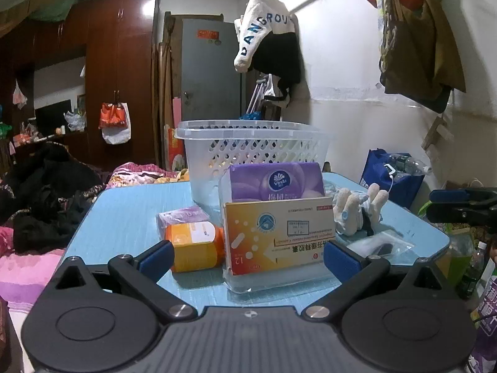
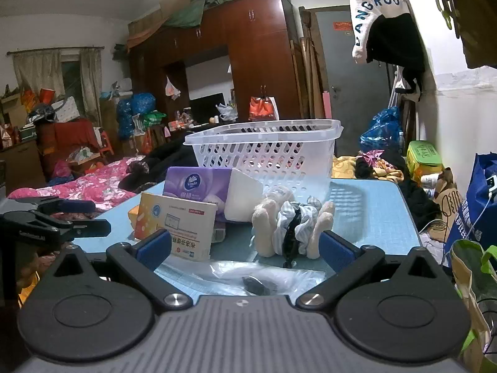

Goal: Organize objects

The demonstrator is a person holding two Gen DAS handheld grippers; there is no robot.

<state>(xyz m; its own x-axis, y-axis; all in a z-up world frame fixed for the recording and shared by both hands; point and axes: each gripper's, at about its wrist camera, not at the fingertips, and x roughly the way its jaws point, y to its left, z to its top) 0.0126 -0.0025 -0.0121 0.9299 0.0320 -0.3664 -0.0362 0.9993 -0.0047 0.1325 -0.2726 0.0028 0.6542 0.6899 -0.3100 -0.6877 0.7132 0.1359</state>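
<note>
A white slotted basket [image 1: 248, 146] [image 2: 267, 152] stands at the back of the light blue table [image 1: 124, 217] [image 2: 379, 214]. In front of it lie a purple tissue pack [image 1: 273, 181] [image 2: 198, 186], a yellow-and-white medicine box [image 1: 279, 233] [image 2: 177, 220], an orange bottle [image 1: 194, 245], a small purple packet [image 1: 183, 216], a plush toy with striped cloth [image 1: 357, 211] [image 2: 292, 227] and a clear plastic bag [image 1: 379, 245] [image 2: 248, 276]. My left gripper [image 1: 248, 259] is open and empty, just short of the medicine box. My right gripper [image 2: 247, 248] is open and empty, just short of the plush toy.
A bed with pink bedding [image 2: 93, 183] and dark clothes [image 1: 46, 192] lies left of the table. A blue bag [image 1: 391, 177] [image 2: 478, 205] and bottles [image 1: 472, 267] stand to the right. Clothes hang on the wall [image 1: 270, 34] behind the basket.
</note>
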